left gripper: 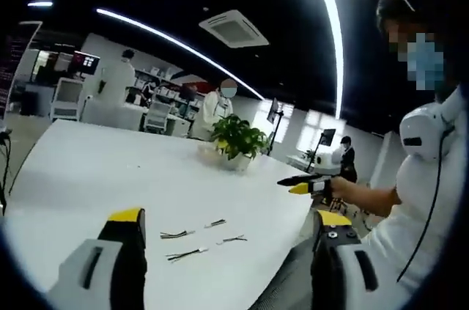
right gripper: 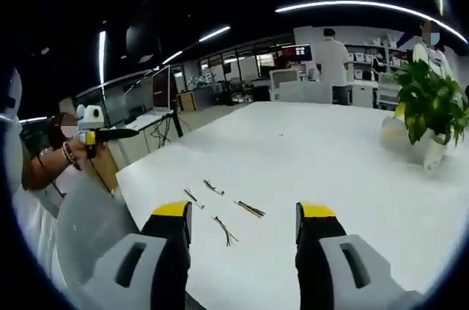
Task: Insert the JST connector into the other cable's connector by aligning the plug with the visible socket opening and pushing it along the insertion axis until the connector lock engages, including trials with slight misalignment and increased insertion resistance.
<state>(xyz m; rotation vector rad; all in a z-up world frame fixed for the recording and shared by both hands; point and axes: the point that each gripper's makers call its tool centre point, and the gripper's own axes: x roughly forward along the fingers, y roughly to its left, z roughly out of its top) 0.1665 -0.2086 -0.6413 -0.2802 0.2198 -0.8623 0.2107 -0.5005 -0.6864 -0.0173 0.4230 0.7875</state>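
Several short wired JST cables (left gripper: 187, 254) lie loose on the white table (left gripper: 102, 171), near its front edge. Their connectors are too small to make out. My left gripper (left gripper: 229, 216) hangs above and short of them, open, its yellow-tipped jaws wide apart with nothing between them. In the right gripper view the same cables (right gripper: 226, 230) lie just beyond my right gripper (right gripper: 244, 211), which is also open and empty. Each gripper shows in the other's view, held in a hand off the table's edge: the right gripper (left gripper: 302, 184) and the left gripper (right gripper: 110, 134).
A potted plant (left gripper: 236, 138) (right gripper: 429, 105) stands farther back on the table (right gripper: 315, 141). The person holding the grippers (left gripper: 418, 200) is at the table's front edge, by a grey chair back (right gripper: 88, 229). Desks, monitors and other people fill the room behind.
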